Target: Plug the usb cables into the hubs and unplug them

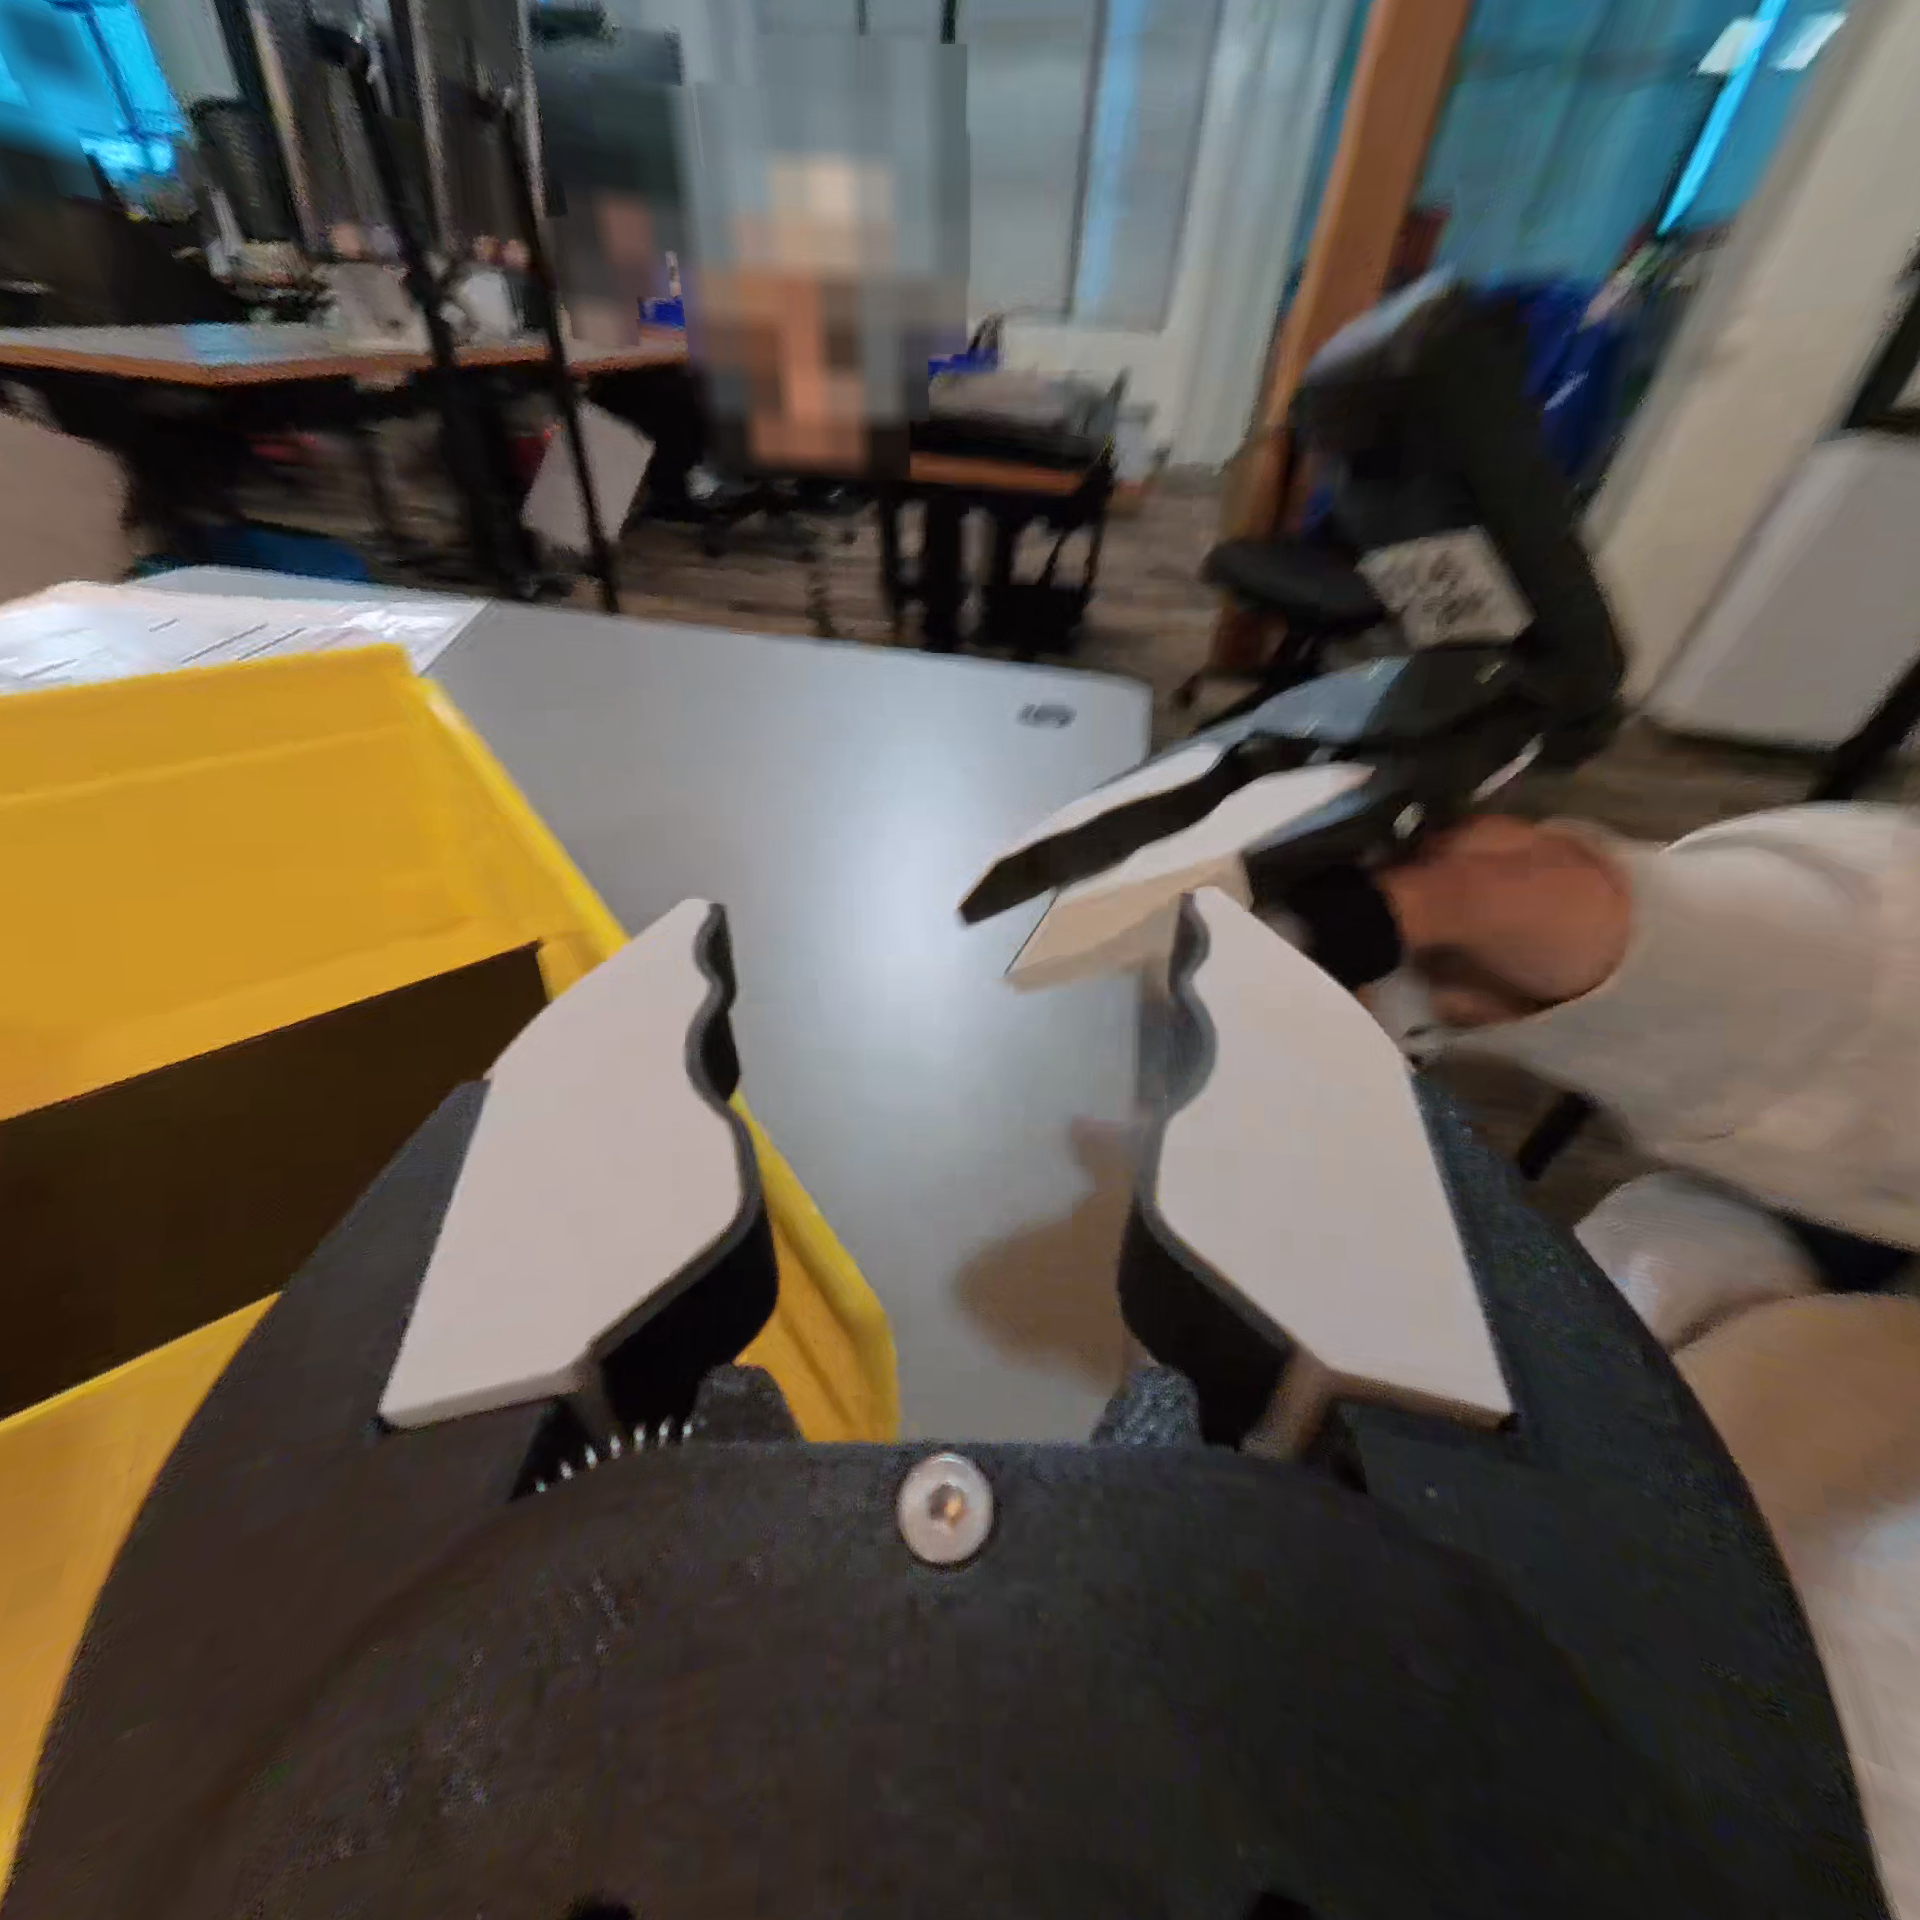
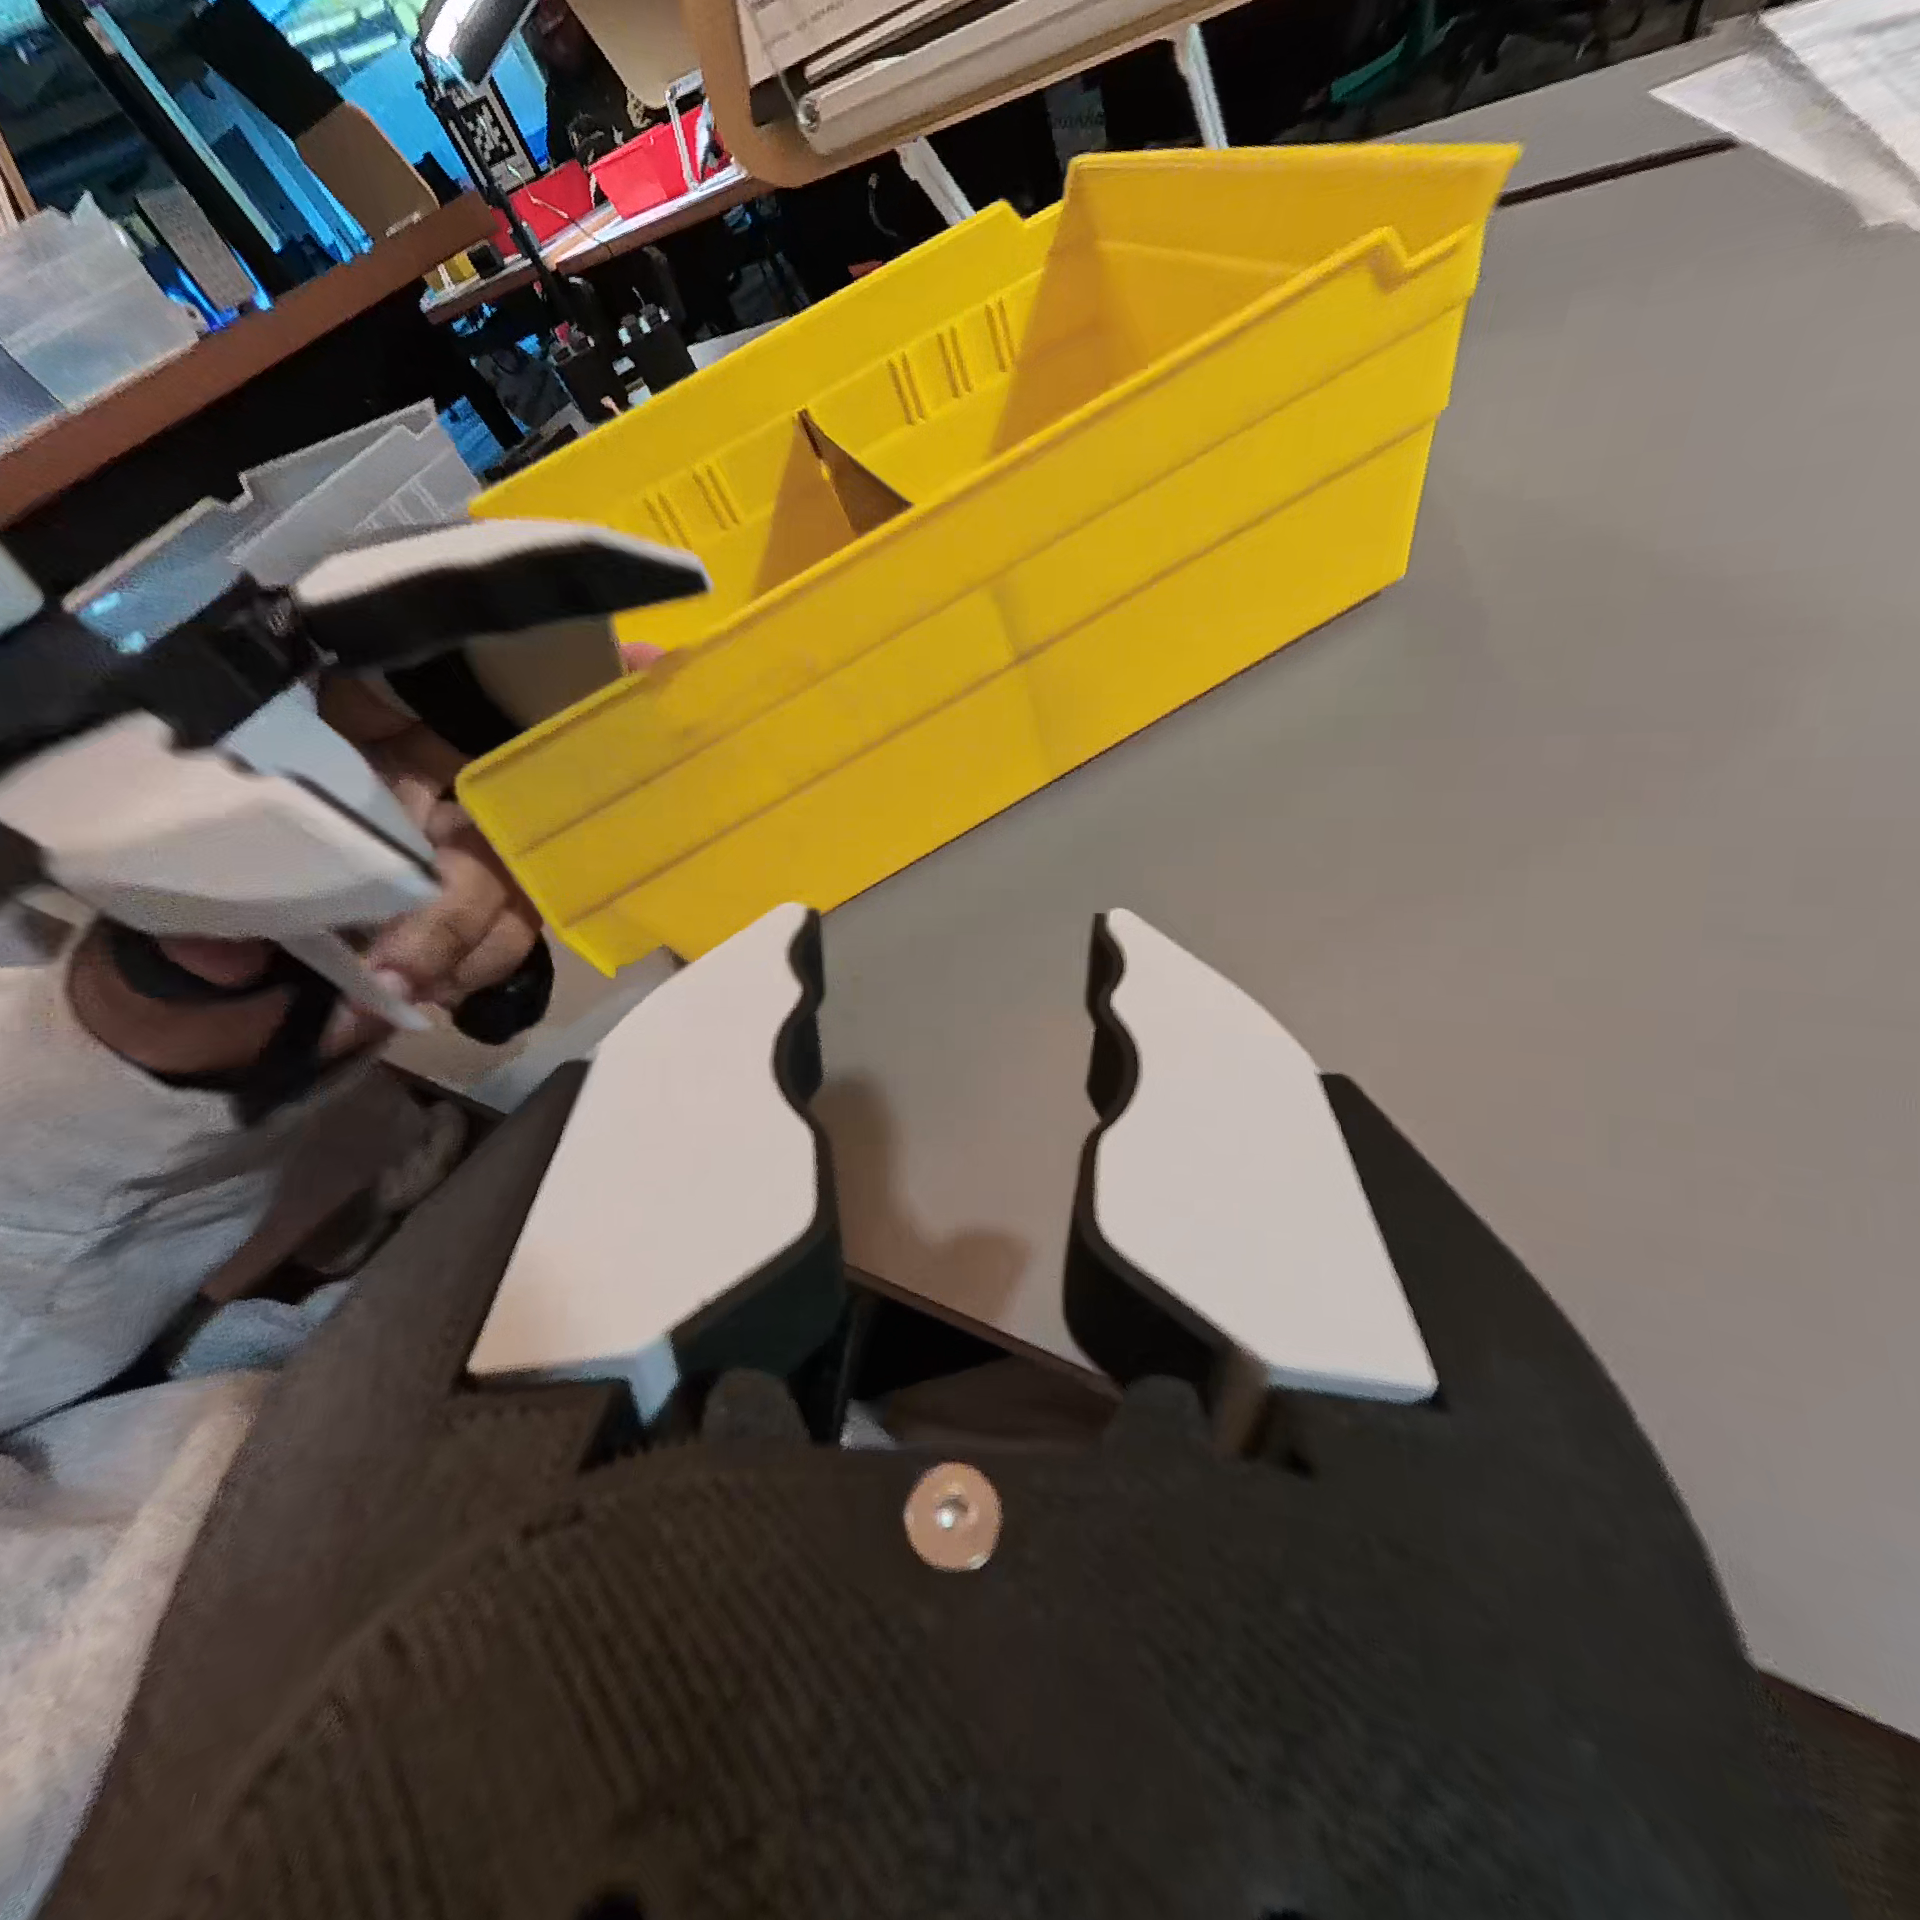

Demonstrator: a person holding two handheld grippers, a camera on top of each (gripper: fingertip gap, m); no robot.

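The grey table spreads under both of my tools, its surface bare where I look down at it. On it sits a long yellow bin, parted into compartments by yellow dividers; from the left wrist view it fills the near left side, with a dark panel against its inner wall. I can see no usb cables or hubs on the table, and I cannot see down into the bin's compartments.

My left gripper stands with its jaws wide apart, holding nothing, above the table just right of the bin's near end. My right gripper has its jaws moderately apart, also empty, over bare table just beside the bin's near corner. In the left wrist view the right gripper shows farther off to the right, blurred, its fingers parted, gripped by my hand in a pale sleeve.

Some papers lie at the far left edge of the table. Beyond it the room holds wooden desks, a black chair and red bins on a far bench.
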